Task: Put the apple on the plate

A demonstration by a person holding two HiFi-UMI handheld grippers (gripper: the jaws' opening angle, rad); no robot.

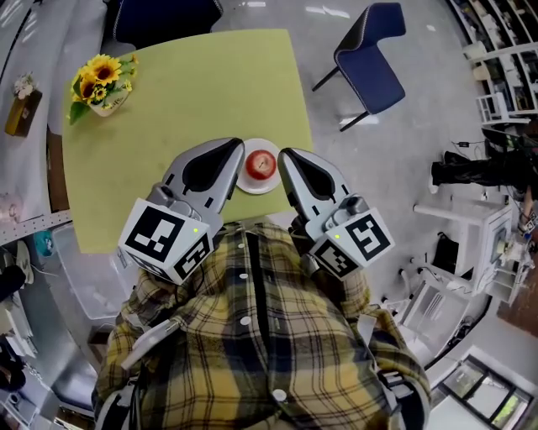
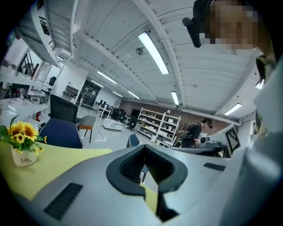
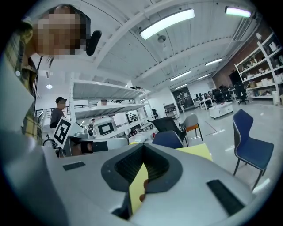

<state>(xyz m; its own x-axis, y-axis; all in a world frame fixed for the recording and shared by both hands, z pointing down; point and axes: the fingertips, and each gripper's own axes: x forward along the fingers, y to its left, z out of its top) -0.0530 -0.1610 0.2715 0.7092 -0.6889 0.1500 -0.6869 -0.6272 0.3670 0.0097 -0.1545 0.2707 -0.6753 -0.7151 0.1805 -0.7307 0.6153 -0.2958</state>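
A red apple lies on a small white plate near the front edge of the yellow-green table in the head view. My left gripper hovers just left of the plate and my right gripper just right of it. Both are raised close to my chest and touch neither apple nor plate. Each pair of jaws is shut with nothing between. In the left gripper view the left gripper points out level across the room. The right gripper does the same in the right gripper view, with only a sliver of table showing through the slit.
A white pot of sunflowers stands at the table's far left corner. A blue chair stands off to the right on the grey floor and a dark chair sits behind the table. White equipment racks stand at the right.
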